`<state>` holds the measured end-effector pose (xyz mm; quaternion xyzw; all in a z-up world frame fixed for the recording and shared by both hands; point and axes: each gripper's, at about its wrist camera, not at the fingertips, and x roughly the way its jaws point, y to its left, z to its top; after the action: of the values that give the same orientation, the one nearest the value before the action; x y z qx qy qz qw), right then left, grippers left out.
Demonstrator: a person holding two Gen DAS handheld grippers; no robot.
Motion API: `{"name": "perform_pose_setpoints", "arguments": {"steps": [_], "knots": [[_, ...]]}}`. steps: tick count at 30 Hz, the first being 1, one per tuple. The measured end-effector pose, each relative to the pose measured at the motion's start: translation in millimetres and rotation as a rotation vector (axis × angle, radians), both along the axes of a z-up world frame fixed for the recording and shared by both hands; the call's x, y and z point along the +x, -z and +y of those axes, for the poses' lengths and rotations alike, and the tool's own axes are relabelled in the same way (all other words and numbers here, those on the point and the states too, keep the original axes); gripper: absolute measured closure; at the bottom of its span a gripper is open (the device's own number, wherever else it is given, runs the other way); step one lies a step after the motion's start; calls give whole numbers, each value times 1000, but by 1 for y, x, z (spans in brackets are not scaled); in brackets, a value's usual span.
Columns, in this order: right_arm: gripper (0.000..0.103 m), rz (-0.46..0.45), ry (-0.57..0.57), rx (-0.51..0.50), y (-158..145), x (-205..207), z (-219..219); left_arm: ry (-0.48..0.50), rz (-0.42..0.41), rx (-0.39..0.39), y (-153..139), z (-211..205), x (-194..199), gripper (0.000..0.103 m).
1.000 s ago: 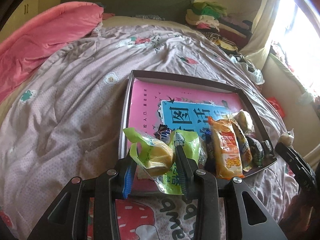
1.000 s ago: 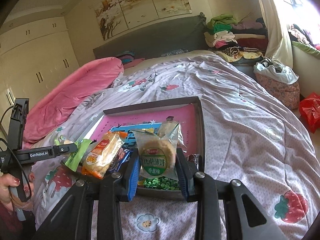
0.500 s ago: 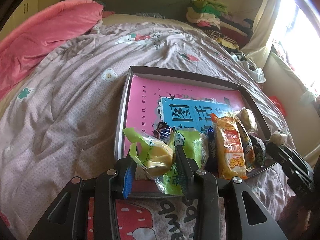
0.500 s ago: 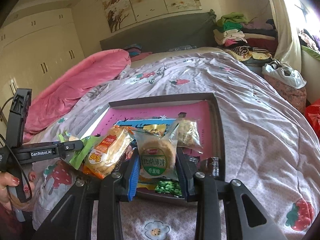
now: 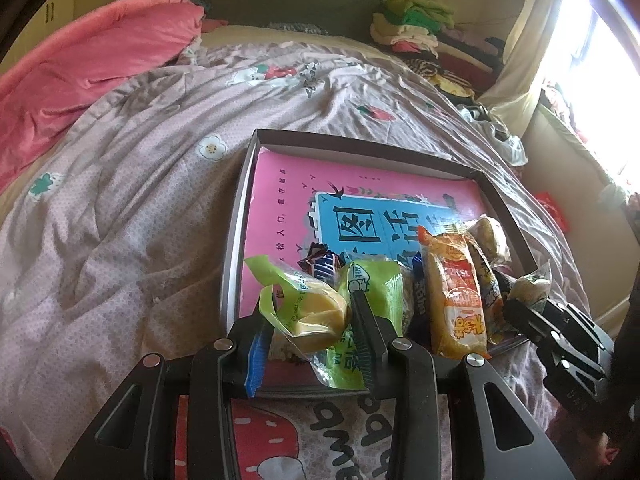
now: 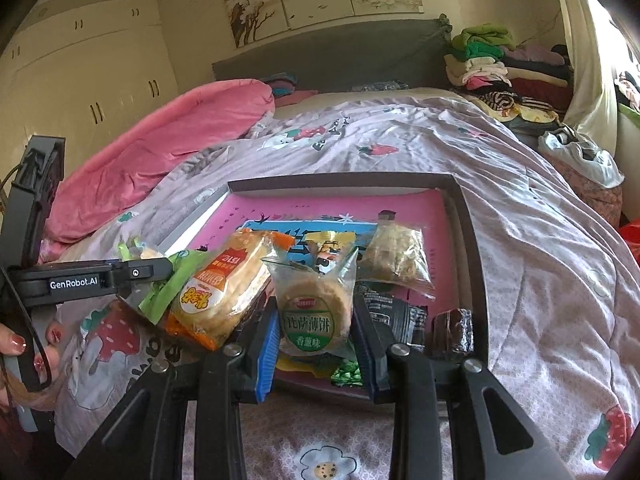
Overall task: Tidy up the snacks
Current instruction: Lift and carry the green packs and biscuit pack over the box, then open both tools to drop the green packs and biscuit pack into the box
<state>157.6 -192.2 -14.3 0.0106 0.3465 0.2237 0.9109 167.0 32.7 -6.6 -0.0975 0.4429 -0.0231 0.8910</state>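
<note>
A shallow dark box (image 5: 360,145) (image 6: 466,216) with a pink and blue picture floor lies on the bed. Several snack packs lie at its near end, among them an orange bread pack (image 5: 456,292) (image 6: 224,284). My left gripper (image 5: 310,320) is shut on a green-wrapped yellow cake (image 5: 316,314), held over the box's near left corner. My right gripper (image 6: 316,320) is shut on a clear-wrapped round biscuit pack (image 6: 314,312) over the box's near edge. The right gripper also shows in the left wrist view (image 5: 528,308), the left gripper in the right wrist view (image 6: 160,270).
A lilac quilt (image 5: 120,220) covers the bed, with a pink duvet (image 5: 88,64) bunched at the far left. Folded clothes (image 6: 488,60) are piled by the headboard. A bag (image 6: 580,156) hangs off the bed's right side.
Both grippers have moved forward over the box's near end, each still holding its pack. The box looms larger in both views.
</note>
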Motion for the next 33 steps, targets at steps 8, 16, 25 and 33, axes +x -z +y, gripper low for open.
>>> {"name": "perform_pose_setpoints", "arguments": {"steps": [8, 16, 25, 33], "knots": [[68, -5, -14, -19, 1, -4, 5, -1, 2, 0, 1, 0, 0, 64], [67, -4, -3, -15, 1, -6, 1, -4, 3, -6, 1, 0, 0, 64], [62, -6, -5, -17, 0, -10, -1, 4, 3, -3, 1, 0, 1, 64], [54, -13, 24, -15, -3, -12, -6, 9, -8, 31, -2, -5, -5, 48]]}}
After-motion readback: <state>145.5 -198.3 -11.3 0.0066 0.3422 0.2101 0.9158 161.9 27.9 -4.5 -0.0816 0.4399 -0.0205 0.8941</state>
